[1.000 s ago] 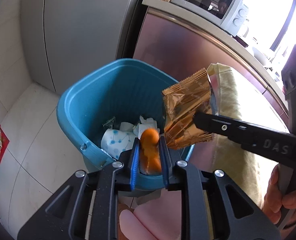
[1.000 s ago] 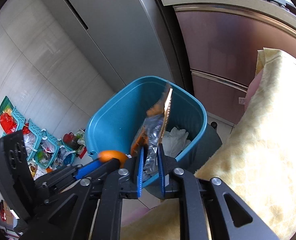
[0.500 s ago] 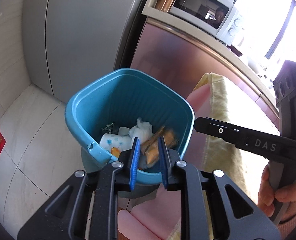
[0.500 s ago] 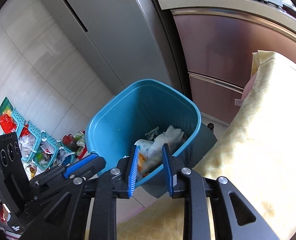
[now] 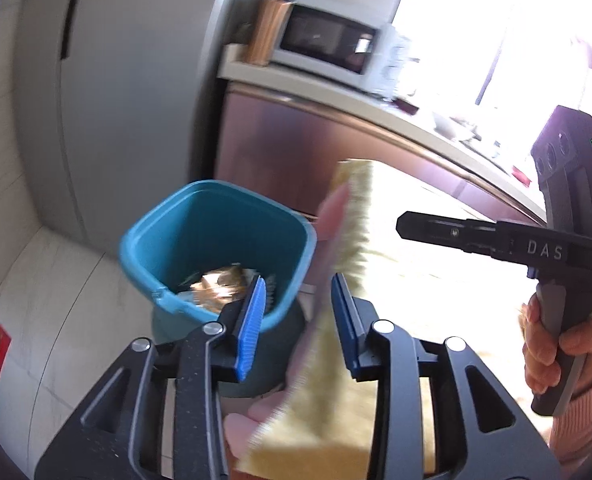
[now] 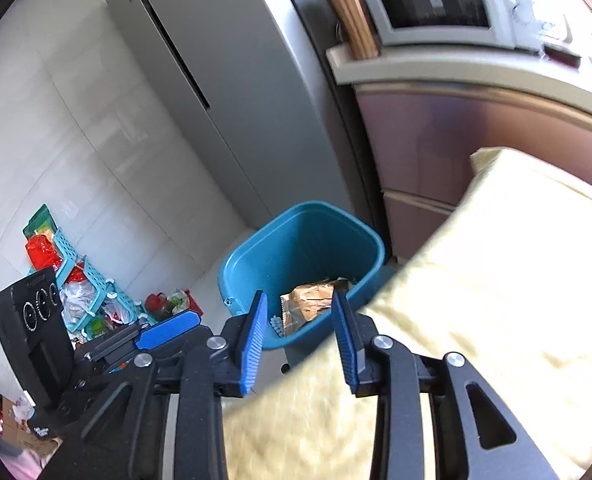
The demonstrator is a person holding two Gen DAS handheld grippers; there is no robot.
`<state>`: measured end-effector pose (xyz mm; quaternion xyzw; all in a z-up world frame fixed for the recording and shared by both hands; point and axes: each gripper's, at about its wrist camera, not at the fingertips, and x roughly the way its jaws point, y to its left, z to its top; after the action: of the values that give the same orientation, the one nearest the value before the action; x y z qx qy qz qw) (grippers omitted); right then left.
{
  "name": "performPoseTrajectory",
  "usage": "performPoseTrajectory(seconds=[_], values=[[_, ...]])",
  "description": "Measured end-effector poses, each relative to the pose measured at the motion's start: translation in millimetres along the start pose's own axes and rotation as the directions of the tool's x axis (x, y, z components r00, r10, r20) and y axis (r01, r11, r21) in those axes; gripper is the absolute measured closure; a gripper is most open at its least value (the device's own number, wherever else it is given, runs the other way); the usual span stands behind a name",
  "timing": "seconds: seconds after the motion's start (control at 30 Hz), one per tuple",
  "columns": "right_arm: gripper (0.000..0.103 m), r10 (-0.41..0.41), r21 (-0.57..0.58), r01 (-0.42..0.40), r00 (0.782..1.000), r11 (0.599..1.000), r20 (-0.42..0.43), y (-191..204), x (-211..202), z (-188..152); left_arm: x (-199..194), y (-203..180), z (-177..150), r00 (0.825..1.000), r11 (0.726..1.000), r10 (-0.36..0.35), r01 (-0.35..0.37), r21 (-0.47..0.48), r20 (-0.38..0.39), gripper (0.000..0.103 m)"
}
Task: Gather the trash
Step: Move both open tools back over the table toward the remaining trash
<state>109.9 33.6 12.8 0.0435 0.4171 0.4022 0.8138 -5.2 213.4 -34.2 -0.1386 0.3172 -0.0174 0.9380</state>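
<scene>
A blue trash bin (image 5: 215, 216) stands on the floor beside a table with a yellow cloth (image 5: 396, 248). A brown foil wrapper (image 5: 219, 284) lies inside it on other trash; it also shows in the right wrist view (image 6: 312, 304) inside the bin (image 6: 300, 236). My left gripper (image 5: 298, 312) is open and empty, above and behind the bin's near rim. My right gripper (image 6: 300, 332) is open and empty, above the bin's near side at the cloth's edge (image 6: 476, 280). The right gripper's body shows in the left wrist view (image 5: 496, 236).
A grey fridge (image 5: 127, 92) stands behind the bin. A brown counter (image 5: 316, 144) carries a microwave (image 5: 324, 40). Teal baskets with packets (image 6: 75, 280) sit on the floor at the left. The floor (image 5: 55, 300) is white tile.
Both grippers have opened wider and pulled back and up from the bin. The orange piece and the foil wrapper, held a second ago, now lie in the bin.
</scene>
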Motion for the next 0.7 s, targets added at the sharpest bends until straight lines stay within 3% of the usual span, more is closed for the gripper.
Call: performPoseTrajectory(seconds=[0.13, 0.3, 0.47, 0.7], values=[[0.067, -0.019, 0.016, 0.018, 0.998, 1.000, 0.060, -17, -48, -16, -7, -34, -9, 0.994, 0.992, -0.106, 0.107, 0.072, -0.018, 0.066], [0.066, -0.098, 0.084, 0.089, 0.988, 0.992, 0.118, -50, -107, -47, -2, -84, -26, 0.969, 0.956, -0.230, 0.243, 0.167, -0.094, 0.065], [0.066, -0.227, 0.192, 0.200, 0.965, 0.961, 0.129, -89, -156, -87, 9, -135, -46, 0.933, 0.910, -0.308, 0.346, 0.231, -0.186, 0.065], [0.066, -0.407, 0.351, 0.354, 0.909, 0.867, 0.089, -136, -210, -152, 26, -185, -67, 0.868, 0.847, -0.393, 0.470, 0.249, -0.302, 0.065]])
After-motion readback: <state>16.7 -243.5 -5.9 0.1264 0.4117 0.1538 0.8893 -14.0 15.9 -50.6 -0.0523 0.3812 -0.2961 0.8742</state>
